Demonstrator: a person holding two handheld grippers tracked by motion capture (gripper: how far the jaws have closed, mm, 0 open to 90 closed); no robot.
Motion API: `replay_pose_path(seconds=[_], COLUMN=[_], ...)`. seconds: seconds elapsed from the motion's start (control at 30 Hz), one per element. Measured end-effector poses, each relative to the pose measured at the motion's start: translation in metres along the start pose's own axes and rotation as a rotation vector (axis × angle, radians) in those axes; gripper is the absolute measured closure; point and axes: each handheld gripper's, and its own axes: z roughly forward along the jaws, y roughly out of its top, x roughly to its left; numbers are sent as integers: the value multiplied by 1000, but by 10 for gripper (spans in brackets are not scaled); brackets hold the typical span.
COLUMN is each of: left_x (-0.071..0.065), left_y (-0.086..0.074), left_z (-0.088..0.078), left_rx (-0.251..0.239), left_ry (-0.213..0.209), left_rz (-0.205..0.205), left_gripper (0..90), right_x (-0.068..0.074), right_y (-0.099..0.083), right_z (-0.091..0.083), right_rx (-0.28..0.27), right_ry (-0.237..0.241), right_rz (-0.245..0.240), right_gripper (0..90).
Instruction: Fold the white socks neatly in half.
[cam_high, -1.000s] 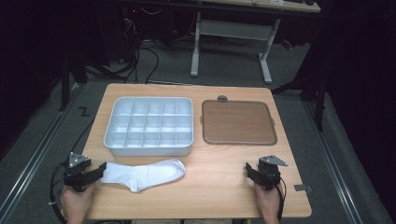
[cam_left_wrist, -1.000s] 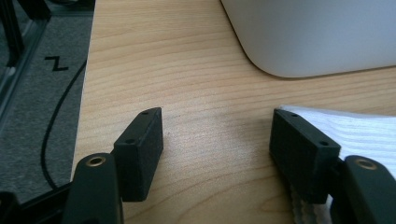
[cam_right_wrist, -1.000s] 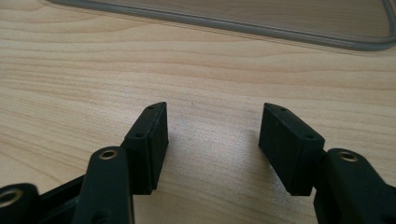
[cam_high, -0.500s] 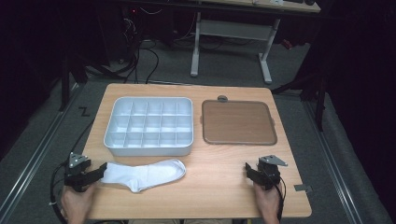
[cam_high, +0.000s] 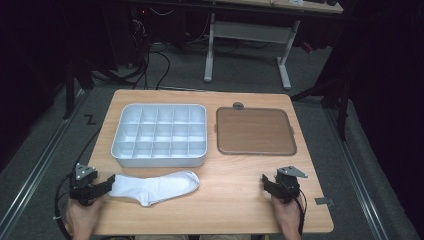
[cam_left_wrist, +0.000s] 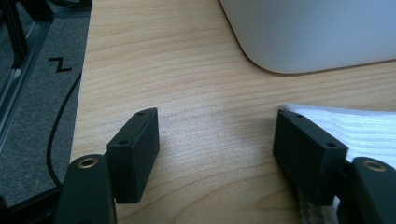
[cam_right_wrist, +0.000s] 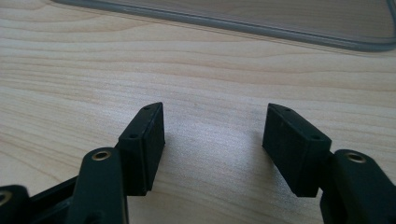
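Before you stands a light wooden table (cam_high: 235, 200), its grain running left to right. On its far left part rests a pale grey divided tray (cam_high: 160, 136) with rows of small square compartments. To the right of it, just apart, lies a flat brown tray with a grey rim (cam_high: 255, 131), and a small grey round piece (cam_high: 238, 105) sits at that tray's far edge. Near you on the left, just in front of the divided tray, a white sock (cam_high: 155, 186) lies flat, stretched left to right, its toe end pointing right. At the near right corner a small grey tab (cam_high: 324, 202) sits against the table's edge.
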Motion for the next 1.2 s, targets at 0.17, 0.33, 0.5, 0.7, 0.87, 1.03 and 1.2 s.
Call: replay_pose_path(seconds=[0.17,0.33,0.5,0.7,0.87,1.03,1.2], left_x=[0,-1,-1,0,2,5,5], left_y=[0,-1,-1,1,2,7,9], left_z=[0,0,0,-2,-3,-11,-17], left_rx=[3,5,3,10,11,-12,3], left_ry=[-1,3,5,-24,-33,-69,-98], left_rz=[3,14,14,-15,-33,-93,-135], left_gripper=[314,313,311,309,317,346,355], right_x=[0,1,0,0,4,11,22], right_y=[0,0,0,0,1,5,10], right_z=[0,0,0,0,-1,-5,-10], right_rx=[-1,0,-1,-5,-2,-19,-32], right_ry=[0,-1,-2,-7,-5,29,82], right_rz=[2,4,5,8,4,-9,-29], right_gripper=[398,399,408,464,501,519,535])
